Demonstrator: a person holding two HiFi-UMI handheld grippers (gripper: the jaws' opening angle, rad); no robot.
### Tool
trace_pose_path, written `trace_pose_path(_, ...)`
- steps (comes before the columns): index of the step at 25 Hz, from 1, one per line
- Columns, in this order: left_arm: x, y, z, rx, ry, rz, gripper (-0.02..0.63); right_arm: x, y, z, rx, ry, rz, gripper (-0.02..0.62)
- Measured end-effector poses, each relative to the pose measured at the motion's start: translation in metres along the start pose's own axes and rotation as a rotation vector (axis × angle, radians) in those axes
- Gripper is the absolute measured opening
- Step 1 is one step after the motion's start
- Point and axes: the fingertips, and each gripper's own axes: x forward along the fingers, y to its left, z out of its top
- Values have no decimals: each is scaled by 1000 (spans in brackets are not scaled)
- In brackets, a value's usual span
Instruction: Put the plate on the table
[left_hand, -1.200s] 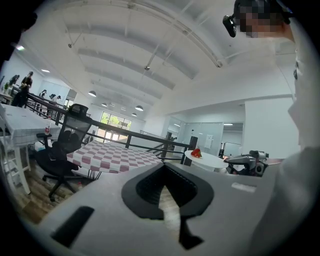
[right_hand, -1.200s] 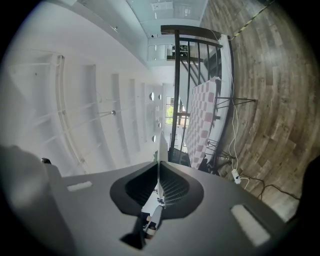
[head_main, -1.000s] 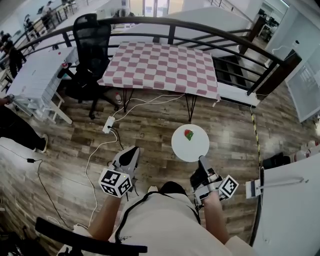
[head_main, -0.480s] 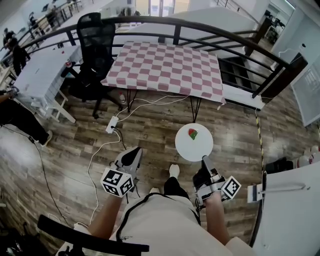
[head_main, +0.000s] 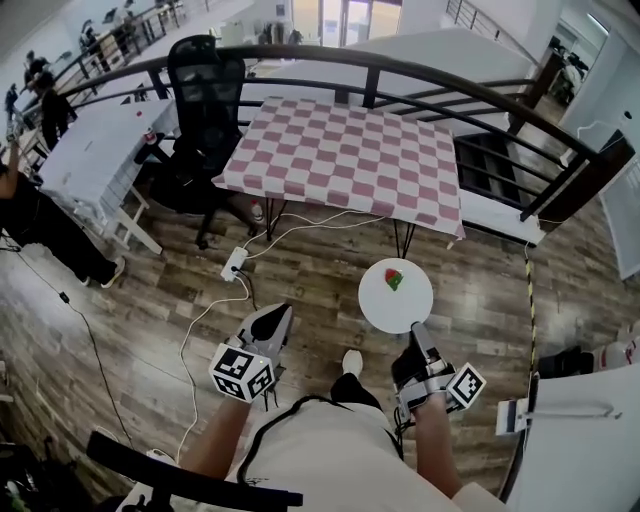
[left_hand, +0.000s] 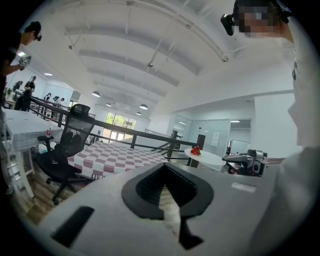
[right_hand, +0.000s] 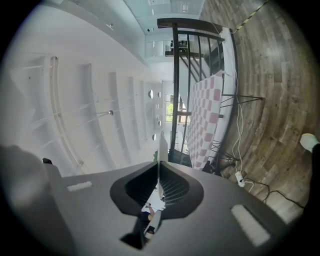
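Gripped round white plate (head_main: 384, 306) by its rim in right gripper (head_main: 415, 328); left gripper (head_main: 272, 318) pinched narrow, empty.

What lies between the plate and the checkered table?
In the head view, only wooden floor, crossed by a white cable near the table, separates it from the plate.

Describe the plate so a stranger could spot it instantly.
Start at the red-and-white checked table by the curved railing. Just in front of it, over the wood floor, the right gripper clamps the near edge of a round white plate. It alone carries a small red-and-green item.
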Motion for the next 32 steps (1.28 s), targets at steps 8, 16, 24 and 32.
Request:
trace_pose_path(8,50,21,27,7,-10,74,3,62,-1,48,3,66,17,20)
trace_pose_path(16,122,13,43,-17,-10,104,2,98,-7,111,19,105,15,20)
trace_pose_path(24,189,-5,54,8,-8,92,3,116,-24,170,38,111,11,20)
trace_pose_path(32,240,-16,61,31,0,81,3,126,-33,214,31,116,2,20)
